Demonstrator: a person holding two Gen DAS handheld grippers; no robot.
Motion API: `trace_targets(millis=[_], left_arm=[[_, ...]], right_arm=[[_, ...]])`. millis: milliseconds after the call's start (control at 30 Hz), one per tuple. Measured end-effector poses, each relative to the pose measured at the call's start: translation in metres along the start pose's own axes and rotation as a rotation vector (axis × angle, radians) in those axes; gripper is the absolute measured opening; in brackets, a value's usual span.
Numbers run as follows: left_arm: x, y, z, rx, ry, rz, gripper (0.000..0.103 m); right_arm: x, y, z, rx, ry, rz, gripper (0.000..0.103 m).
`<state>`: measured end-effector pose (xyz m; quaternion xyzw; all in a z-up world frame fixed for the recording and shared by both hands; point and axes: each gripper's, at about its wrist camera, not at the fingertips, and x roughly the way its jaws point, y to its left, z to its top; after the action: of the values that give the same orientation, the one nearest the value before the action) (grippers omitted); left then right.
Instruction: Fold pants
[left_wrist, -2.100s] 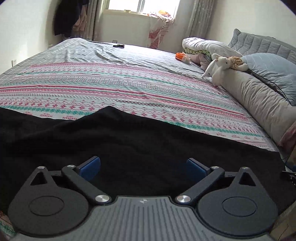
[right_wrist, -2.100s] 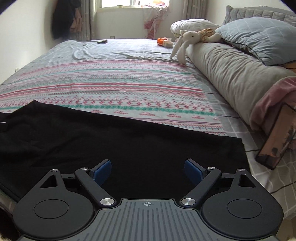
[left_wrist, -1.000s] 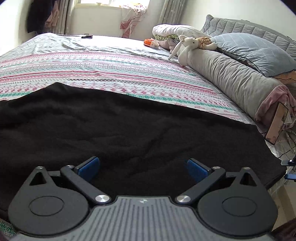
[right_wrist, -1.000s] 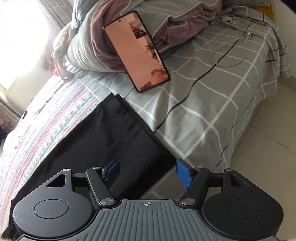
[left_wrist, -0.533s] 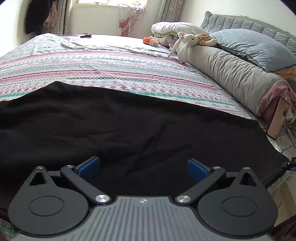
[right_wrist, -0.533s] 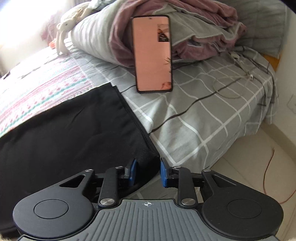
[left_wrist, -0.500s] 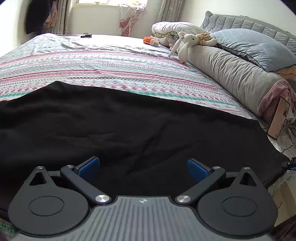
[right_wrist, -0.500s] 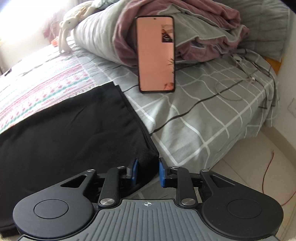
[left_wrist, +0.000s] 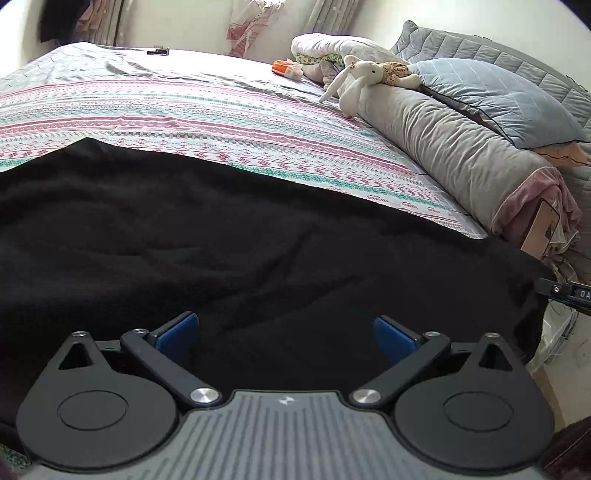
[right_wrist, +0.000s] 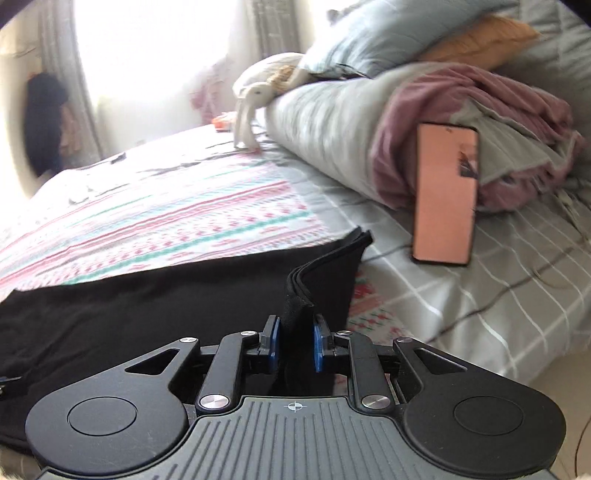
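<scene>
Black pants (left_wrist: 258, 251) lie spread flat across the near part of the bed. My left gripper (left_wrist: 286, 334) hovers low over their near edge, open, with only cloth beneath its blue pads (left_wrist: 177, 330). In the right wrist view the pants (right_wrist: 166, 306) end at a layered hem corner (right_wrist: 325, 266), which stands lifted off the sheet. My right gripper (right_wrist: 295, 345) has that corner between its pads; the jaws are still closing and press on the bunched cloth.
A striped sheet (left_wrist: 184, 110) covers the bed beyond the pants. A phone (right_wrist: 443, 195) leans on a pink blanket (right_wrist: 480, 110) close to the lifted corner. A grey bolster (left_wrist: 443, 147), a plush rabbit (left_wrist: 358, 81) and a blue pillow (left_wrist: 498, 96) line the right side.
The right gripper's jaws came together on the pants' corner, its wrist rolled level, and it raised the corner off the bed. The left gripper stayed open in place.
</scene>
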<state>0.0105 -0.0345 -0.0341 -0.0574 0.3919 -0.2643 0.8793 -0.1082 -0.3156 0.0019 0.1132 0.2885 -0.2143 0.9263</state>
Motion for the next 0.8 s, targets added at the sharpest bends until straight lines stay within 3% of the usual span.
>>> trace_targets(millis=[233, 500, 667, 800], left_arm=[[0.008, 0.012, 0.008, -0.136, 0.039, -0.093, 0.103], [0.015, 0.031, 0.016, -0.305, 0.082, -0.185, 0.103], [0.018, 0.037, 0.016, -0.374, 0.108, -0.249, 0.103], [0.024, 0.044, 0.018, -0.461, 0.155, -0.314, 0.093]], right_arm=[[0.008, 0.089, -0.002, -0.322, -0.02, 0.203, 0.017], [0.006, 0.172, -0.036, -0.607, 0.077, 0.428, 0.017], [0.005, 0.198, -0.059, -0.706, 0.107, 0.447, 0.017], [0.002, 0.197, -0.051, -0.655, 0.098, 0.478, 0.015]])
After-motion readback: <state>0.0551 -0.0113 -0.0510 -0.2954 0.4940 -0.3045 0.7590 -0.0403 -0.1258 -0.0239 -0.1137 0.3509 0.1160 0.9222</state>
